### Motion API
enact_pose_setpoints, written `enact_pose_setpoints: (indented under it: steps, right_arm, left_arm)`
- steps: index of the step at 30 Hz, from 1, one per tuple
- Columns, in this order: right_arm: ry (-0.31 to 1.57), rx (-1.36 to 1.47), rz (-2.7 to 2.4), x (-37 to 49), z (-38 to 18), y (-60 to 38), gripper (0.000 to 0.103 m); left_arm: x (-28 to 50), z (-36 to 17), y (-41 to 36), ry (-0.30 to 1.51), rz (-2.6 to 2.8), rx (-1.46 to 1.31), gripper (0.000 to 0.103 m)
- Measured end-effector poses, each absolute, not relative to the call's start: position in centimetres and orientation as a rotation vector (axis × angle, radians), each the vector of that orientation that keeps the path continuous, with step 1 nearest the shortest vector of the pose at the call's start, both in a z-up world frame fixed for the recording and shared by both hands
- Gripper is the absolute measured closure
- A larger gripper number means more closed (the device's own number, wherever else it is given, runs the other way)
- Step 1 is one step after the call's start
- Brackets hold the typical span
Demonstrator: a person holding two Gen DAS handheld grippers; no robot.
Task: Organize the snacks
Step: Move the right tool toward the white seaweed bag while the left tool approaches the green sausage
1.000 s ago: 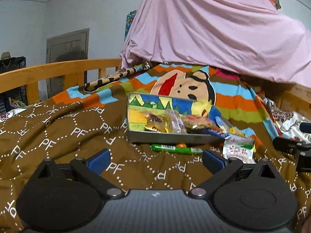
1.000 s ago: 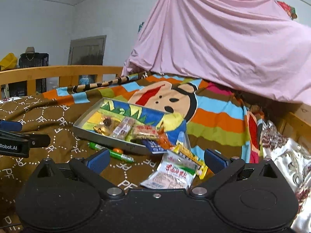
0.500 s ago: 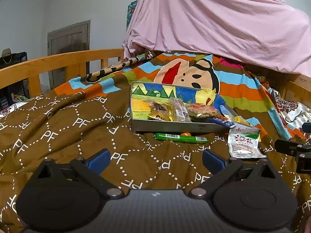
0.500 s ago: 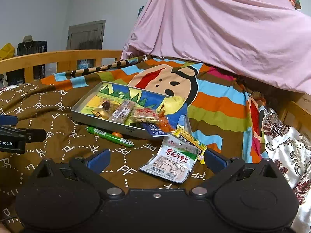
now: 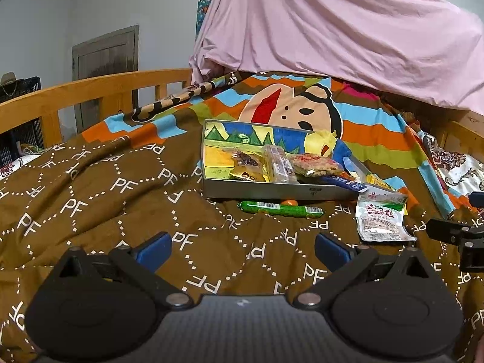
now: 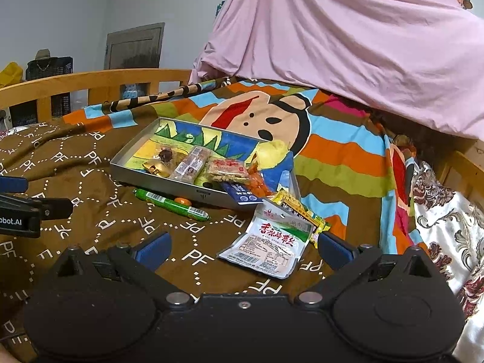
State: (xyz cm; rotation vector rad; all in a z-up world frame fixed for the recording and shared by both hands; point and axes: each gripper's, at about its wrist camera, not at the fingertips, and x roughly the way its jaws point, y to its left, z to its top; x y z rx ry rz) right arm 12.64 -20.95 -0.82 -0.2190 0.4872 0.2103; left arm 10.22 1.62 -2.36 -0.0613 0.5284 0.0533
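Note:
A shallow grey tray (image 5: 272, 192) (image 6: 130, 169) with a colourful picture bottom lies on the bed and holds several snack packets. A green sausage stick (image 5: 279, 208) (image 6: 171, 204) and a small orange piece (image 6: 183, 201) lie in front of the tray. A white pouch with red writing (image 5: 379, 220) (image 6: 269, 242) and a yellow packet (image 6: 298, 210) lie to its right. My left gripper (image 5: 242, 248) is open and empty, short of the sausage. My right gripper (image 6: 242, 246) is open and empty, with the white pouch between its fingers' line.
The bed has a brown "PF" blanket (image 5: 90, 199) and a striped cartoon blanket (image 6: 332, 151). A wooden rail (image 5: 75, 93) runs along the left and back. A pink sheet (image 5: 348, 30) hangs behind. A patterned cloth (image 6: 447, 211) lies at the right edge.
Both grippers have tilted down and moved closer to the bed. The snacks and tray now sit lower and larger in both views. Nothing was picked up.

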Motion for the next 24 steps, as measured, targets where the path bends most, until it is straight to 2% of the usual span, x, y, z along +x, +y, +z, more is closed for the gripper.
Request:
enact_pose_setpoints:
  steps: [24]
  right_arm:
    - [0.703,-0.06,0.217,20.2,-4.3,-23.4,0.001]
  left_arm:
    - [20.0,-5.1,2.8,0.655,-0.146,-0.037,0.0]
